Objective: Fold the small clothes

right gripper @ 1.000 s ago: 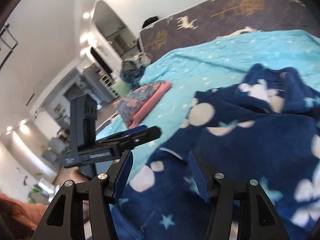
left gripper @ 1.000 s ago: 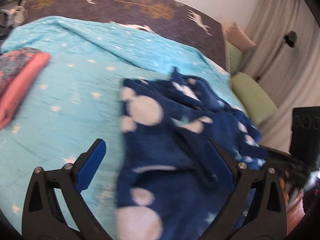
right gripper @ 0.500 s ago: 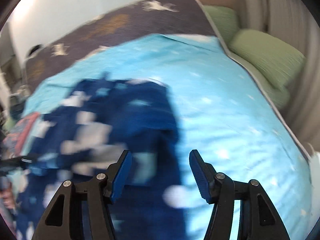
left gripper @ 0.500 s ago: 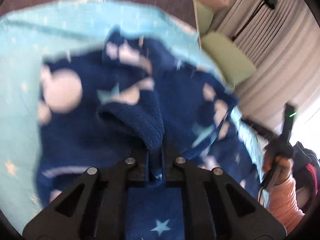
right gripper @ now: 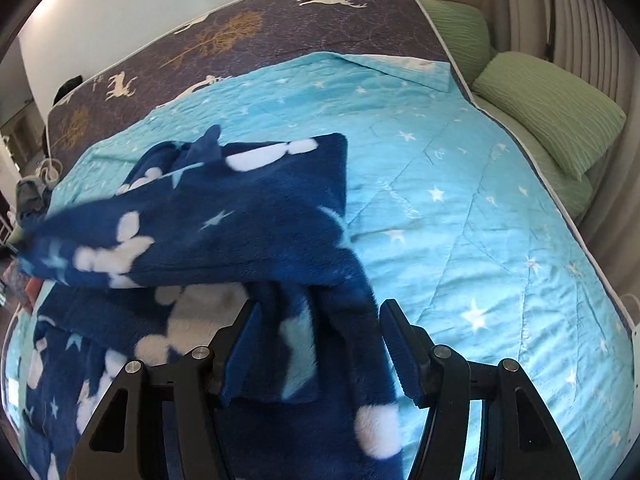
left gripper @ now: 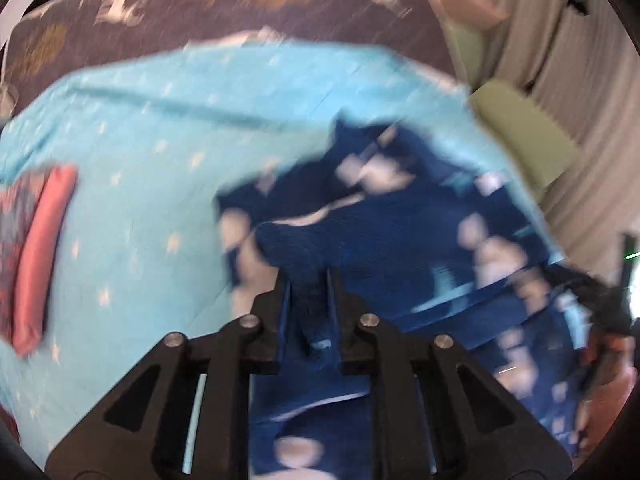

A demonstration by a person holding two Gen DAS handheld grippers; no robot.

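While the left gripper (left gripper: 308, 300) pinches a bunched edge of the navy fleece garment (right gripper: 240, 208), the right gripper (right gripper: 320, 344) sits wide open w/ a loose strip running lengthwise between its fingers — the closer one imo, the rest lies ahead-left on the blue quilt (right gripper: 460, 200).

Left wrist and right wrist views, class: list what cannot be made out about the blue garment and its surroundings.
- Left wrist view: motion blur smears the blue garment; its type is unreadable.
- Left wrist view: the pink folded item is cut by the frame edge.
- Right wrist view: the garment's lower part is hidden behind the right gripper.
- Right wrist view: the left gripper is not visible.
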